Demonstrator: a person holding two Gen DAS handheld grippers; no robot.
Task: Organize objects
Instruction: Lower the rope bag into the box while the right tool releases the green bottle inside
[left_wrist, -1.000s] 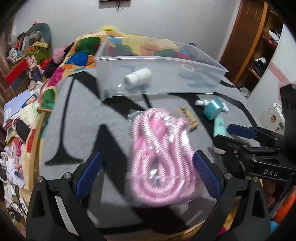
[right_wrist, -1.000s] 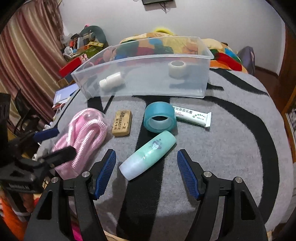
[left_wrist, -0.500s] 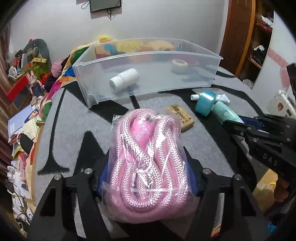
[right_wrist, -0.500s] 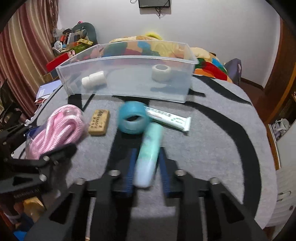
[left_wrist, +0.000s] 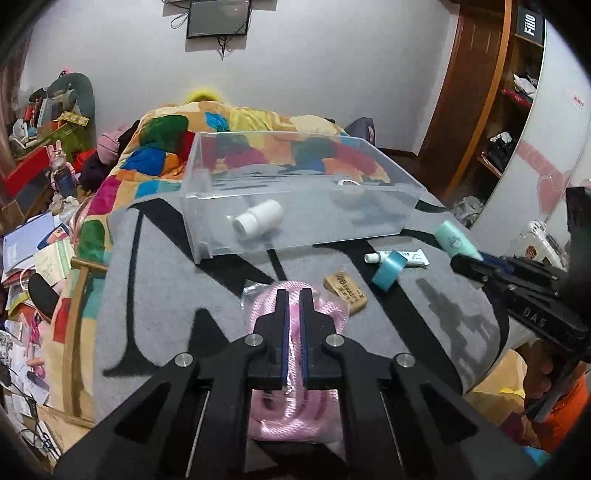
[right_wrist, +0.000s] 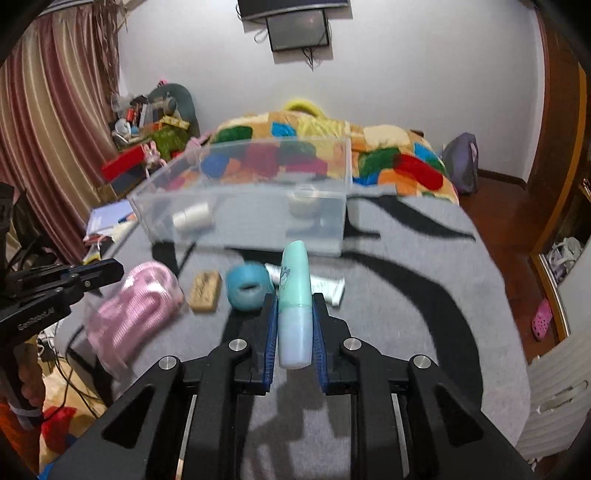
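1. The left hand-held gripper (left_wrist: 291, 295) has its two blue pads drawn nearly together, and the pink rope (left_wrist: 295, 413) in its clear bag lies under and around them; whether the pads pinch the bag cannot be told from this view.
2. The right hand-held gripper (right_wrist: 294, 306) is clamped on the mint-green bottle (right_wrist: 293, 295), which stands lengthwise between the pads and is lifted off the grey blanket (right_wrist: 424, 314).
3. The clear plastic bin (left_wrist: 295, 206) sits at the far edge of the blanket, holding a white bottle (left_wrist: 258, 221) lying on its side and a roll of white tape (right_wrist: 303, 201).
4. On the blanket in front of the bin lie a tan eraser (left_wrist: 345, 291), a blue tape roll (left_wrist: 388, 269) and a white tube (left_wrist: 400, 257), with the tape roll just beside the tube.
5. The rope lies near the blanket's near left edge, close to the eraser.
6. A patchwork quilt (right_wrist: 332, 147) lies behind the bin.
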